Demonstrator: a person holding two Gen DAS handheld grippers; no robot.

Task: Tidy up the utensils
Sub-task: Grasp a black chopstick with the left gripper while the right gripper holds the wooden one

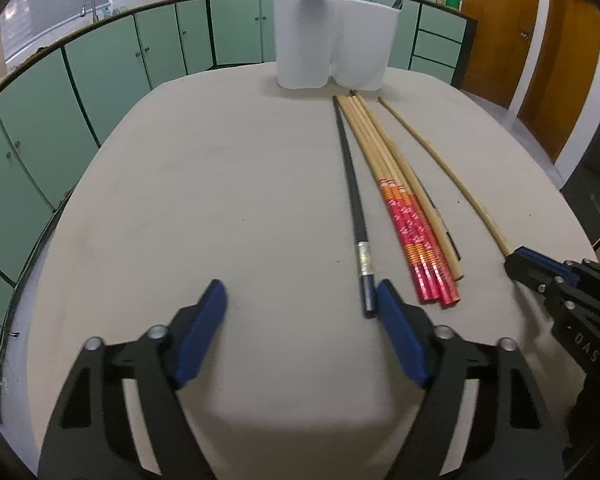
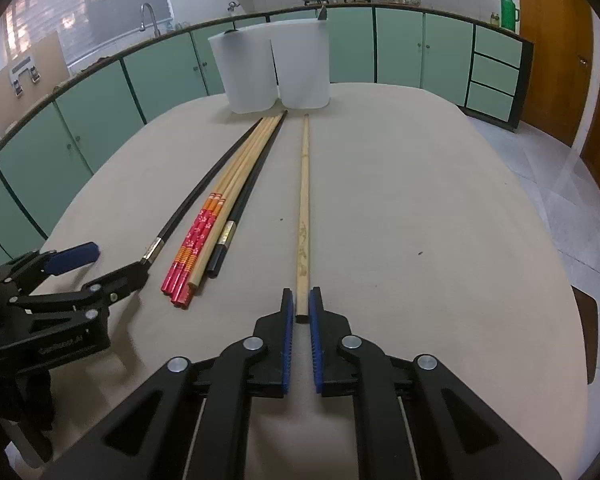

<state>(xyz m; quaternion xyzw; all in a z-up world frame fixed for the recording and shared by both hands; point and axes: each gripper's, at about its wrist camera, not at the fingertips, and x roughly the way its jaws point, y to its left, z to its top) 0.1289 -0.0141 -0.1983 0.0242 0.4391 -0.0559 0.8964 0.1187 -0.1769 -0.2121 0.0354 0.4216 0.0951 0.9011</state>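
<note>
The right tool (image 2: pixel 301 310) has its jaws almost closed around the near end of a lone pale stick (image 2: pixel 303 200), but a small gap shows on each side, so it does not look squeezed yet. A good grab would close gently, straight on, then lift the stick level so it does not roll away. The left tool (image 1: pixel 300 300) is wide open and holds nothing; its right pad sits just beside a black stick (image 1: pixel 354 200). Thin wooden sticks with shiny red ends (image 1: pixel 416 236) lie on the smooth beige tabletop (image 1: pixel 220 200). Two white plastic cups (image 2: pixel 276 68) stand at the far edge.
</note>
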